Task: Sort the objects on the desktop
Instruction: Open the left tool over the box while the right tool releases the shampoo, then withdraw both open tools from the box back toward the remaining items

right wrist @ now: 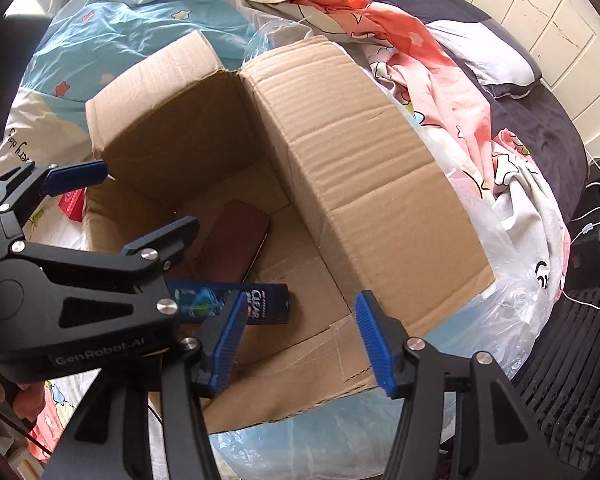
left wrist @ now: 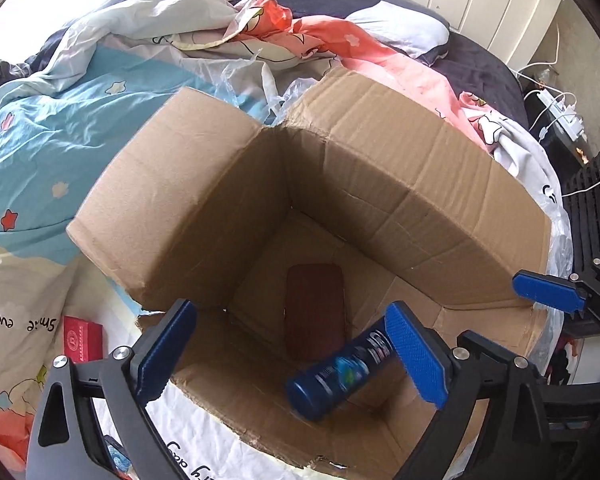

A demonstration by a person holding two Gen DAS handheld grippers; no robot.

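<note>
Both grippers poised over an open box [left wrist: 400, 184] on a bed, pointing steeply down into it. Left gripper [left wrist: 296, 354] spread wide, nothing pressed between its pads – the blue bottle [left wrist: 336, 376] blurred in the gap, tilted, apparently dropping free toward the box floor. Right gripper [right wrist: 300, 344] parted about a third of the way, empty too; in its view the bottle [right wrist: 266, 304] showing just behind the left finger, label reading "CLEAR". Dark red flat case [left wrist: 315, 312] already lying on the box floor, just beyond the bottle. Small red carton [left wrist: 82, 338] still outside on the bedding, left of the box, near the left gripper – likely next to sort. Judging by looks: bottle rigid plastic, smooth and glossy, probably slippery and moderately heavy if full – best gripped across the mid-body, square to its axis, not near the rounded cap end. Carton likely light, stiff card, easily crushed; best pinched across its two broad faces with a gentle squeeze. Soft, rumpled quilt [left wrist: 60, 140] underneath offering little support, so pressing down likely to sink the carton rather than seat the pads.
</note>
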